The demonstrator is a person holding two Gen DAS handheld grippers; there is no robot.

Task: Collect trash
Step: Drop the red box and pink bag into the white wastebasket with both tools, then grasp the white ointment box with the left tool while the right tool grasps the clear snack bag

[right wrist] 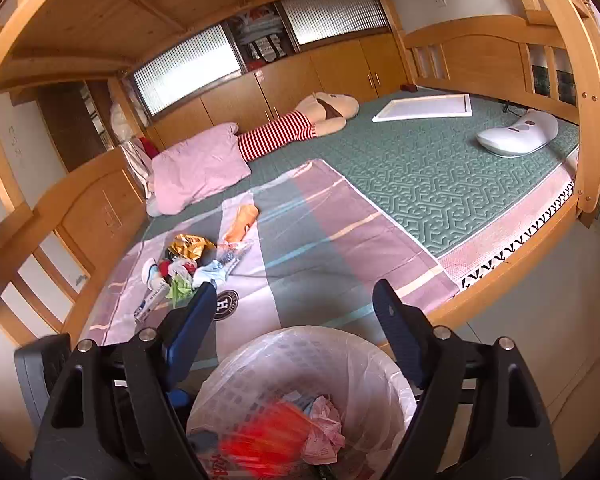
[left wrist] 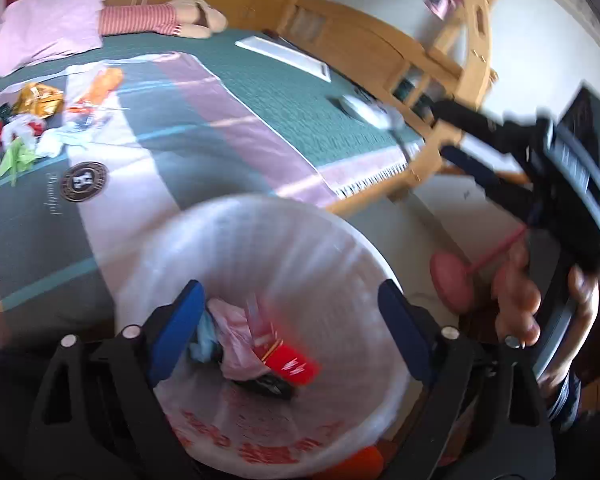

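A bin lined with a clear plastic bag (left wrist: pixel 300 248) (right wrist: pixel 364 364) stands on the floor beside the bed. Inside lie a red packet (left wrist: pixel 294 364) (right wrist: pixel 260 436), pink crumpled paper (left wrist: pixel 236 332) (right wrist: pixel 324 432) and other scraps. My left gripper (left wrist: pixel 292 320) is open and empty right above the bin mouth. My right gripper (right wrist: pixel 296 312) is open and empty above the bin; it also shows in the left wrist view (left wrist: pixel 456 128), held by a hand. A heap of trash (left wrist: pixel 24 128) (right wrist: pixel 188 264) lies on the bed sheet: a gold wrapper (right wrist: pixel 190 246), a green scrap (right wrist: pixel 180 288), an orange packet (right wrist: pixel 242 220).
The bed has a green mat (right wrist: pixel 440 176), a pink pillow (right wrist: pixel 200 164), a striped doll (right wrist: pixel 300 128), a white board (right wrist: pixel 424 108) and a white device (right wrist: pixel 520 136). Wooden bunk posts (right wrist: pixel 592 92) and a rail (right wrist: pixel 500 256) border it. A pink slipper (left wrist: pixel 452 280) lies on the floor.
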